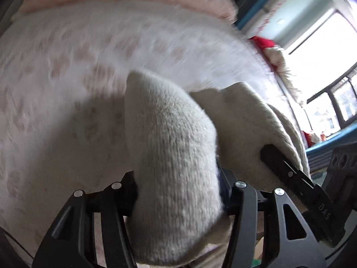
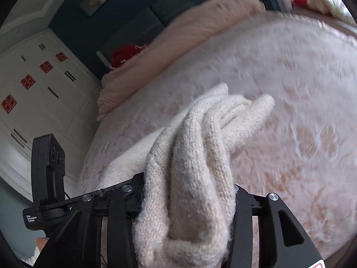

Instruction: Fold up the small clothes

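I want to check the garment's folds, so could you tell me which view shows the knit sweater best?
The right wrist view: the cream knit sweater shows bunched folds and a trailing end. The left wrist view shows only a smooth bulge.

- bedspread [image 1: 67, 67], pale with faint pink blotches, fills the frame's middle;
- pink blanket [image 2: 200, 26] along its upper edge;
- white cupboard [image 2: 33, 84] with red squares, left;
- bright window [image 1: 330, 44], upper right
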The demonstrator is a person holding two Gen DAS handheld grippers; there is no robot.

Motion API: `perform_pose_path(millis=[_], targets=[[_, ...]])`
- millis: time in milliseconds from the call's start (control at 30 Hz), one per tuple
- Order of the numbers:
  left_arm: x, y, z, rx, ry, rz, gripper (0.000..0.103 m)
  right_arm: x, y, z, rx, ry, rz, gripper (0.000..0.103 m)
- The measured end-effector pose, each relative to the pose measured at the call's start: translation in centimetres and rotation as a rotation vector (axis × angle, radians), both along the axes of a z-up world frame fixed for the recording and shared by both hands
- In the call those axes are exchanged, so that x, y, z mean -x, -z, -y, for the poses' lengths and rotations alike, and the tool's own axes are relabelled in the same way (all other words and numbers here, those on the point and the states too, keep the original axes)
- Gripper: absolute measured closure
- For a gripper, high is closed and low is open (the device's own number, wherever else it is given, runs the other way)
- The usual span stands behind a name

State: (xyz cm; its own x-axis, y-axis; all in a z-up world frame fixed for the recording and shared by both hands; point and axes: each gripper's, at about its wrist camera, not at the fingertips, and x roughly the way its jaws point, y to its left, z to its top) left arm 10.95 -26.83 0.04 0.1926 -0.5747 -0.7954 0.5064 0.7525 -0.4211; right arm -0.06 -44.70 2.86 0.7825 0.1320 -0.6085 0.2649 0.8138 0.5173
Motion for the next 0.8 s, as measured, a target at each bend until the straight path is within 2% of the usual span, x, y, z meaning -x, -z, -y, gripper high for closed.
perform_pose_path(millis=[67,200,233,333,433,567,633,733,800], targets=[[0.7,-3.7,-1.3,0.062,0.017,0.041,0.052,0.9,-3.7,-1.1,0.067,-0.004,0.052,0.061],[2.8,-12.1,-4.6,0.181,0.045,0.205,0.052,3.0,-11.8,-3.3,0.159,-0.013,0.212,0.061],[3.3,-14.1,-5.7,0.211,0.048,0.244,0.051,3.8,-14.6,-4.4,0.188,-0.022,0.275,0.061],[4.7,-20.2,-9.5,0.303,0.042,0.365,0.051,5.8,-19.5,-6.6,0.239,-0.059,0.409,0.061],[6.2,-26.0,-14.9,0.39,0.024,0.513,0.051,7.1,-24.4,-9.6,0.27,-0.113,0.552,0.06],[7.5,-30.7,-20.4,0.441,0.0,0.654,0.049,8.2,-29.4,-13.8,0.301,-0.198,0.699,0.058],[7.8,-32.0,-22.5,0.445,-0.017,0.713,0.048,8.0,-30.4,-15.4,0.309,-0.227,0.737,0.057],[7.4,-32.7,-25.1,0.413,-0.043,0.786,0.046,6.3,-30.3,-17.4,0.293,-0.266,0.759,0.057],[6.1,-31.4,-26.2,0.373,-0.054,0.787,0.046,4.7,-28.8,-18.5,0.253,-0.282,0.743,0.056]])
